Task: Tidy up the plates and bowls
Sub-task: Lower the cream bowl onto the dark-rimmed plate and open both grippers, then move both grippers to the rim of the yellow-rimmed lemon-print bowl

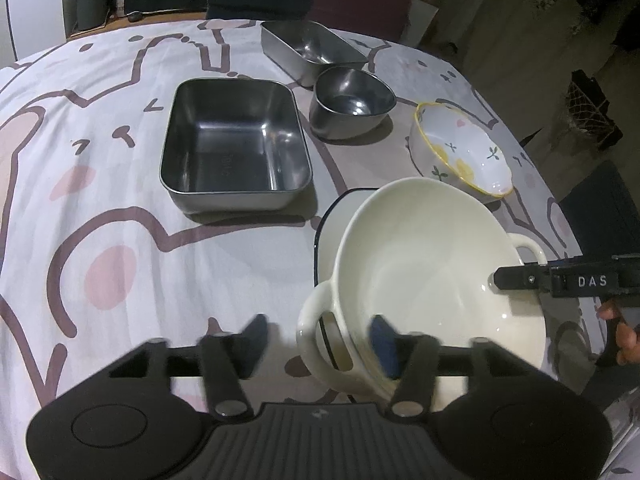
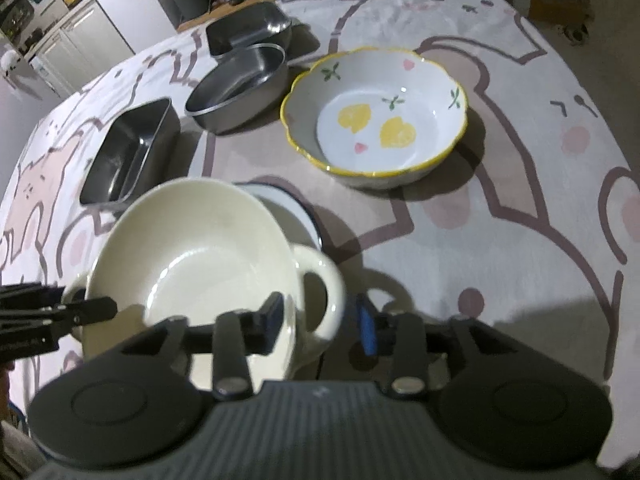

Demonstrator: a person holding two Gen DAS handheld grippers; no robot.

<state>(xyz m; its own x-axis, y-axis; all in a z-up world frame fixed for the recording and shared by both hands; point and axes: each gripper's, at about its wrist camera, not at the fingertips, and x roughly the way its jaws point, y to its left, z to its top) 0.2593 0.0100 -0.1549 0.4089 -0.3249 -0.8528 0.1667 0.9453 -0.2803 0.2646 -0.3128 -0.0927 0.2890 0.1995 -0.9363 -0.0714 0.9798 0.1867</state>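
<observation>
A cream two-handled bowl (image 1: 432, 264) is tilted over a white plate with a dark blue rim (image 1: 340, 216). My left gripper (image 1: 320, 340) is open, its jaws standing on either side of the bowl's near handle and rim. My right gripper (image 2: 320, 324) is open, its jaws either side of the bowl's (image 2: 192, 256) other handle; its finger (image 1: 516, 278) reaches the bowl's rim in the left wrist view. A flowered bowl with a yellow rim (image 2: 376, 116) (image 1: 460, 148) stands beyond.
A large steel tray (image 1: 236, 144), a round steel bowl (image 1: 352, 100) and a second steel tray (image 1: 312, 50) stand on the patterned tablecloth (image 1: 120, 220). In the right wrist view they show at the upper left: the bowl (image 2: 240, 88), the tray (image 2: 132, 148).
</observation>
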